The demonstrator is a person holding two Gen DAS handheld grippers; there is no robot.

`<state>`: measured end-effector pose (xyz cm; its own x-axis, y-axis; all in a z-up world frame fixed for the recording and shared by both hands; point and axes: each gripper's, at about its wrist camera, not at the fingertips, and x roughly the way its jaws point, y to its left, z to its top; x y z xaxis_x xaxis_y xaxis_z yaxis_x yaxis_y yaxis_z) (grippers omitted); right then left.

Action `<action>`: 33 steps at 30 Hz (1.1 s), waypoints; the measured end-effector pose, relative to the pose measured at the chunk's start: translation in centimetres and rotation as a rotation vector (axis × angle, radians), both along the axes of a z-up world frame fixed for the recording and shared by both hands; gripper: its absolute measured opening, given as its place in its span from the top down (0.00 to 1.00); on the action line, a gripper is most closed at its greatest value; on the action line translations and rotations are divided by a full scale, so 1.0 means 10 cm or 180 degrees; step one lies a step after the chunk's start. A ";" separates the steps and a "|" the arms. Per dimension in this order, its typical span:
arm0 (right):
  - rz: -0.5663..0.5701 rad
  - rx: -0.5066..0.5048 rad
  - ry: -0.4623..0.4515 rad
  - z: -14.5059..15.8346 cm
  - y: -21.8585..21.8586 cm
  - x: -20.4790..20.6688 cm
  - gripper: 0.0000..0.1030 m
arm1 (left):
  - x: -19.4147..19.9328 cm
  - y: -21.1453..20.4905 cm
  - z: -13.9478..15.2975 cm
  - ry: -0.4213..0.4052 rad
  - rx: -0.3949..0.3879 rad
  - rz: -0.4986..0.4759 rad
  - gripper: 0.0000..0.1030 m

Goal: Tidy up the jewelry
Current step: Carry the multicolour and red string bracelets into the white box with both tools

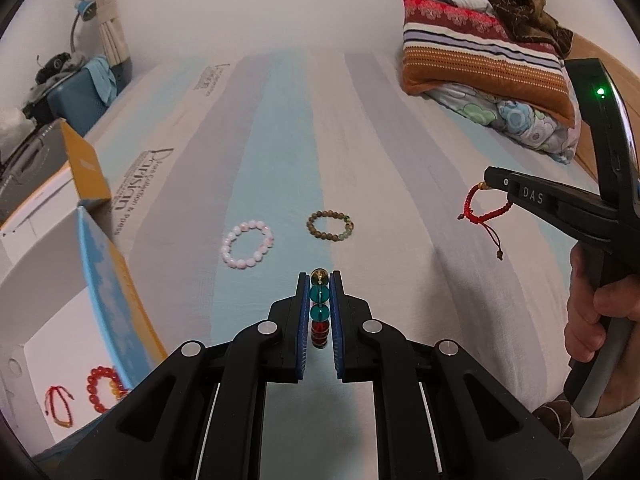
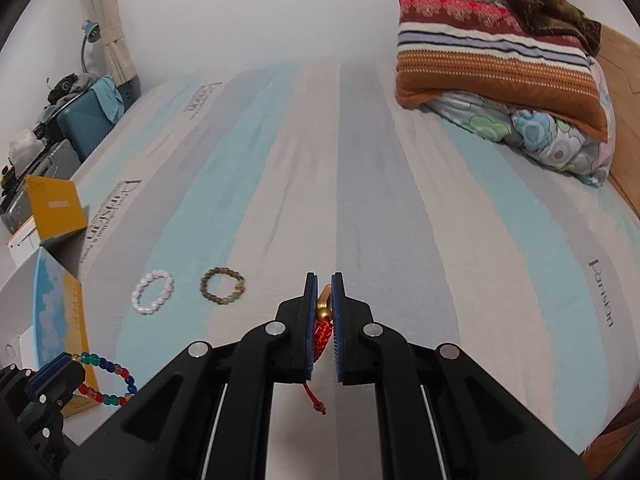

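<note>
My left gripper [image 1: 319, 280] is shut on a multicoloured glass bead bracelet [image 1: 320, 308] and holds it above the striped bed; it also shows in the right wrist view [image 2: 106, 380]. My right gripper [image 2: 323, 280] is shut on a red braided cord bracelet [image 2: 322, 330] with a gold bead, which hangs from its tip in the left wrist view [image 1: 486, 210]. A pink bead bracelet [image 1: 247, 244] and a brown wooden bead bracelet [image 1: 330, 225] lie on the bed ahead. An open white box [image 1: 36, 360] at the left holds a red bead bracelet [image 1: 103, 388] and a red cord bracelet [image 1: 58, 406].
The box has blue and yellow flaps [image 1: 116, 300]. Stacked pillows and a floral quilt [image 1: 488, 68] lie at the far right of the bed. A wooden bed frame [image 2: 624, 120] runs along the right. Cluttered furniture with a lamp [image 1: 84, 12] stands at the far left.
</note>
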<state>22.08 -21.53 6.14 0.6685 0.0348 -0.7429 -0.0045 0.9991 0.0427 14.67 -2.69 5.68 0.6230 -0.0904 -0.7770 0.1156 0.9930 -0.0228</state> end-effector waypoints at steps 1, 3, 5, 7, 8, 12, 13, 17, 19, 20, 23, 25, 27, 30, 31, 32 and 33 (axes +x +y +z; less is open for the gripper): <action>0.0015 -0.0004 -0.0016 0.03 0.04 -0.02 0.94 | -0.03 0.03 0.04 -0.0018 -0.0004 0.0011 0.91; 0.0041 -0.0020 -0.0046 0.09 0.12 -0.07 0.94 | -0.05 0.08 0.09 -0.0039 -0.0007 0.0027 0.91; 0.0069 -0.0037 -0.0082 0.15 0.21 -0.11 0.94 | -0.10 0.13 0.16 -0.0072 -0.0005 0.0033 0.91; 0.0099 -0.0040 -0.0090 0.19 0.28 -0.14 0.94 | -0.14 0.20 0.22 -0.0100 -0.0002 0.0068 0.91; 0.0118 -0.0041 -0.0101 0.22 0.33 -0.16 0.94 | -0.16 0.24 0.25 -0.0115 -0.0008 0.0089 0.91; 0.0183 -0.0031 -0.0136 0.33 0.50 -0.22 0.94 | -0.24 0.40 0.35 -0.0154 -0.0005 0.0182 0.91; 0.0202 -0.0030 -0.0142 0.35 0.55 -0.24 0.94 | -0.26 0.45 0.38 -0.0163 -0.0011 0.0208 0.91; 0.0311 -0.0055 -0.0163 0.41 0.79 -0.29 0.94 | -0.34 0.65 0.45 -0.0188 -0.0011 0.0299 0.91; 0.0358 -0.0057 -0.0171 0.42 0.89 -0.31 0.94 | -0.39 0.76 0.48 -0.0198 -0.0008 0.0358 0.91; 0.0379 -0.0057 -0.0181 0.44 0.94 -0.32 0.94 | -0.40 0.81 0.49 -0.0202 -0.0008 0.0382 0.91; 0.0488 -0.0083 -0.0216 0.49 1.15 -0.36 0.94 | -0.47 1.00 0.53 -0.0216 -0.0019 0.0472 0.91; 0.0547 -0.0101 -0.0251 0.52 1.26 -0.39 0.94 | -0.53 1.12 0.55 -0.0230 -0.0021 0.0535 0.91; 0.0612 -0.0084 -0.0272 0.55 1.40 -0.41 0.94 | -0.58 1.24 0.58 -0.0242 -0.0006 0.0590 0.91; 0.0699 -0.0070 -0.0284 0.58 1.60 -0.43 0.94 | -0.65 1.46 0.61 -0.0244 0.0011 0.0708 0.91; 0.0731 -0.0069 -0.0291 0.58 1.68 -0.44 0.94 | -0.67 1.52 0.61 -0.0244 0.0009 0.0739 0.91; 0.0768 -0.0071 -0.0300 0.59 1.75 -0.45 0.94 | -0.69 1.57 0.62 -0.0244 0.0013 0.0769 0.91; 0.0826 -0.0060 -0.0312 0.60 1.84 -0.46 0.94 | -0.71 1.62 0.62 -0.0247 0.0018 0.0799 0.91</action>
<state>17.43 -3.14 12.11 0.7077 0.2010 -0.6773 -0.2635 0.9646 0.0109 7.57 13.53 11.88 0.6832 0.0788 -0.7260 -0.1333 0.9909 -0.0179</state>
